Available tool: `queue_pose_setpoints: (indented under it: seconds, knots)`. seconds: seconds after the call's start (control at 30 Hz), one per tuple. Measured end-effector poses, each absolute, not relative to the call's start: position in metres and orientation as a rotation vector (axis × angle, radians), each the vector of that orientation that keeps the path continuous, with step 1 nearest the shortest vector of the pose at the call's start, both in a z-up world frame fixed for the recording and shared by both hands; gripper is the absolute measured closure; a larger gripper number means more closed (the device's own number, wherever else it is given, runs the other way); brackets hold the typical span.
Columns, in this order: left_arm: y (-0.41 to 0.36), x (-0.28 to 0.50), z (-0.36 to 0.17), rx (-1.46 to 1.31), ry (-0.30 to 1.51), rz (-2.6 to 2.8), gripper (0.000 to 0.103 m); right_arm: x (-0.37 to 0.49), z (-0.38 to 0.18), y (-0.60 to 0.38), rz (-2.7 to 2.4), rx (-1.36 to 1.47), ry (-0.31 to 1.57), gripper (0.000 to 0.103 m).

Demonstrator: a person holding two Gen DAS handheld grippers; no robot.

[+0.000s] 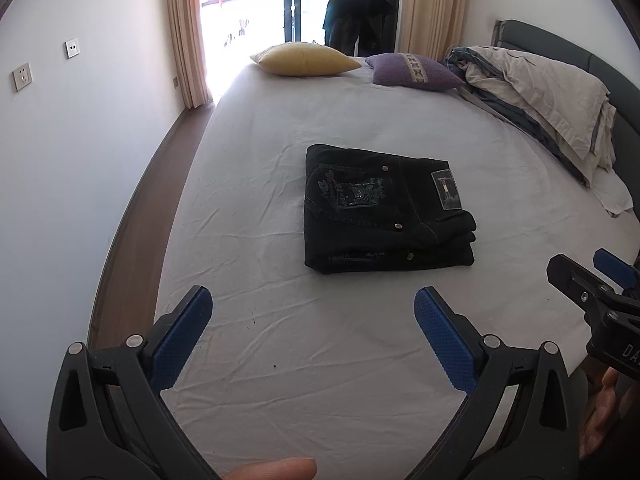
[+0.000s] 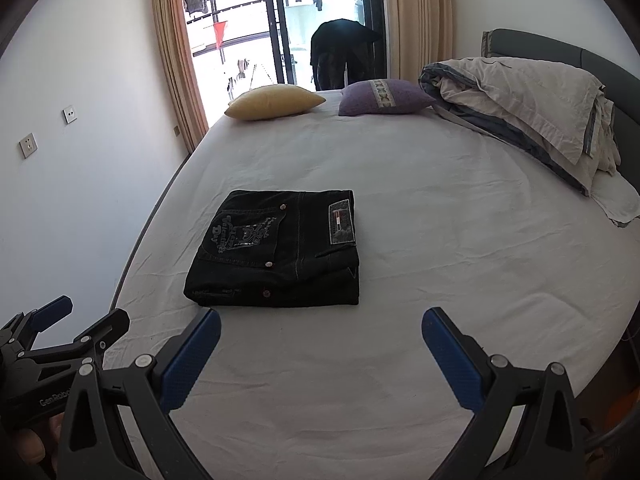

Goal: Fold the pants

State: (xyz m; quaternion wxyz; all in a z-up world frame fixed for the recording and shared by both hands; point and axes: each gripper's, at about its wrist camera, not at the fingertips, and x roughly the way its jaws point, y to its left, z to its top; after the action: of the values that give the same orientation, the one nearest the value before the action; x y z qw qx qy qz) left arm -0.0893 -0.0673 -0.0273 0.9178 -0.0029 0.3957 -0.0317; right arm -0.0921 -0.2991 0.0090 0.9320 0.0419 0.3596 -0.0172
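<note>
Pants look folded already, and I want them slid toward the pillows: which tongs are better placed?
Left, marginally. The pants lie straight ahead of the left tongs, while they sit left of centre for the right tongs. Both are open and apart from the cloth.

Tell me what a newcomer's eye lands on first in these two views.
The black pants, folded into a compact stack, lie mid-bed on the white sheet, dark against pale. In the foreground both grippers, left gripper and right gripper, hover open and empty short of the pants. Beyond, a yellow pillow and a purple pillow sit at the far edge before the bright balcony door.
</note>
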Motion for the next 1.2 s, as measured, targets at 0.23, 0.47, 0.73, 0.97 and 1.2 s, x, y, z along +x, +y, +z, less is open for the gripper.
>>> queue_pose_setpoints:
  seconds: [0.23,0.47,0.73,0.97,1.2]
  knots:
    - [-0.069,-0.087,-0.032,-0.007,0.826,-0.065,0.0,-0.091,0.004,-0.296,-0.029,0.086,0.751,0.0]
    - [-0.071,-0.086,-0.037,-0.006,0.837,-0.064,0.0,-0.091,-0.002,-0.291,-0.018,0.086,0.765,0.0]
    - [-0.074,-0.086,-0.041,-0.005,0.844,-0.063,0.0,-0.091,-0.005,-0.288,-0.013,0.086,0.774,0.0]
    - [-0.076,-0.086,-0.044,-0.006,0.849,-0.064,0.0,-0.091,-0.007,-0.286,-0.013,0.087,0.775,0.0]
    - [-0.076,-0.087,-0.047,-0.009,0.852,-0.064,0.0,-0.091,-0.007,-0.286,-0.014,0.087,0.775,0.0]
